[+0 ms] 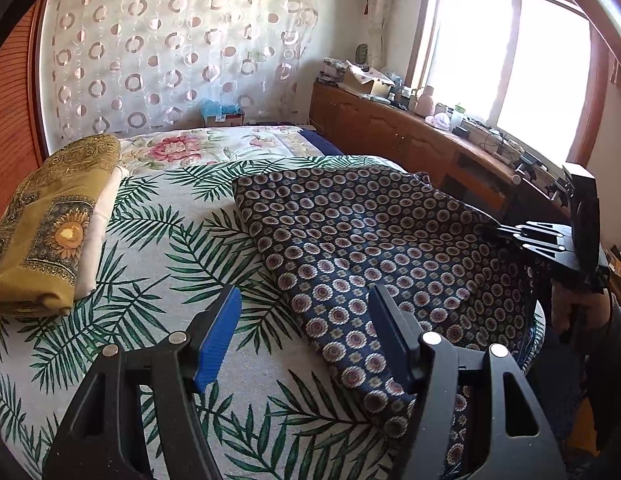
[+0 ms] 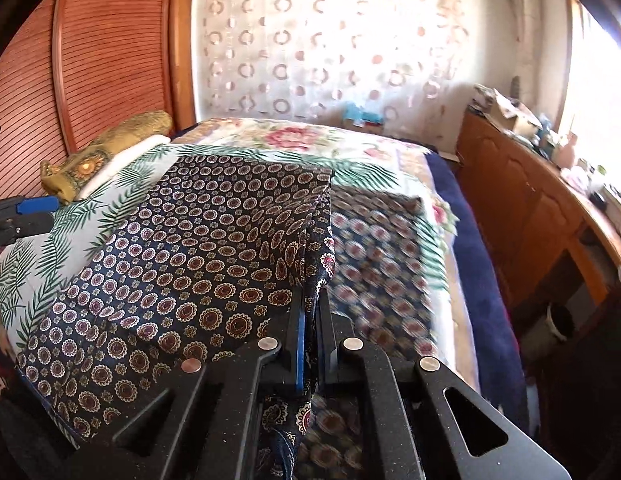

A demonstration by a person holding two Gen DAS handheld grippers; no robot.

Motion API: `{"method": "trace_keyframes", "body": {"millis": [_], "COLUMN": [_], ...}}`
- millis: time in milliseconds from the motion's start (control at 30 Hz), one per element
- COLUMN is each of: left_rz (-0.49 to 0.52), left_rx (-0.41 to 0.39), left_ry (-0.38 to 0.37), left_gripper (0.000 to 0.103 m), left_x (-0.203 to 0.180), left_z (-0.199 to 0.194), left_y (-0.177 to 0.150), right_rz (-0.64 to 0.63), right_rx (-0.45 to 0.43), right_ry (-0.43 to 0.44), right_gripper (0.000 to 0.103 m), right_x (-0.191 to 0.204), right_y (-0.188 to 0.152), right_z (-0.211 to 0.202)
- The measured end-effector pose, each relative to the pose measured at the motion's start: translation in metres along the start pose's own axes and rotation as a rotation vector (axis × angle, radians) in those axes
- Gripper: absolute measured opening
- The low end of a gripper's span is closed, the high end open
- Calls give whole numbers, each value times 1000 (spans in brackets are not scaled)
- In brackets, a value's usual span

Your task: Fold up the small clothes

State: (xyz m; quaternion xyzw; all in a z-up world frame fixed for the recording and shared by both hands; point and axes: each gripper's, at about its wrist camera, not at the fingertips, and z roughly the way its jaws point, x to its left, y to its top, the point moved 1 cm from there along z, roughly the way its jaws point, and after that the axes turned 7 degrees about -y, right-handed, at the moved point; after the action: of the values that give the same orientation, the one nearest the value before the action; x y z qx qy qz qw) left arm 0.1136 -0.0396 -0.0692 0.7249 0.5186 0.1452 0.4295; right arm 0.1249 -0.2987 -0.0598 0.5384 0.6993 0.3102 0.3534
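The navy patterned garment (image 1: 374, 248) lies spread on the bed (image 1: 150, 248), over the palm-leaf sheet, filling the middle and the 3 o'clock side of the left wrist view. The right gripper (image 2: 312, 320) is clamped on its edge: in the right wrist view a fold of the cloth is pinched between the closed jaws and lifted, draping toward 9 o'clock. In the left wrist view that gripper sits at 3 o'clock, a hand (image 1: 578, 308) below it. The left gripper (image 1: 306, 336) stands open above the near corner of the garment, holding nothing, its blue pads (image 1: 218, 336) apart. At 9 o'clock a folded mustard cloth (image 1: 50, 224) rests on white fabric. A cardboard box (image 1: 224, 118) at 12 o'clock holds something blue; what, I cannot tell.
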Motion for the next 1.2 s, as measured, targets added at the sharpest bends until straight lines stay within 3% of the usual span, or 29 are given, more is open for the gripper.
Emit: {"method": "trace_keyframes", "body": {"millis": [433, 867, 967, 1100, 1200], "left_rz": [27, 39, 39, 31, 26], "left_rx": [-10, 18, 24, 31, 41], "left_ry": [1, -1, -1, 0, -2], "left_gripper": [67, 67, 67, 67, 67], "left_x": [-14, -18, -19, -17, -15], "left_z": [5, 14, 15, 18, 24], "left_y": [2, 0, -1, -1, 0], "right_rz": [28, 84, 75, 68, 69], "right_rx": [11, 42, 33, 14, 20], "right_ry": [-99, -93, -101, -121, -114], "right_gripper": [4, 4, 16, 40, 45], "right_x": [-3, -3, -2, -7, -10], "right_y": [-11, -6, -5, -2, -3], "right_z": [-24, -27, -30, -33, -28]}}
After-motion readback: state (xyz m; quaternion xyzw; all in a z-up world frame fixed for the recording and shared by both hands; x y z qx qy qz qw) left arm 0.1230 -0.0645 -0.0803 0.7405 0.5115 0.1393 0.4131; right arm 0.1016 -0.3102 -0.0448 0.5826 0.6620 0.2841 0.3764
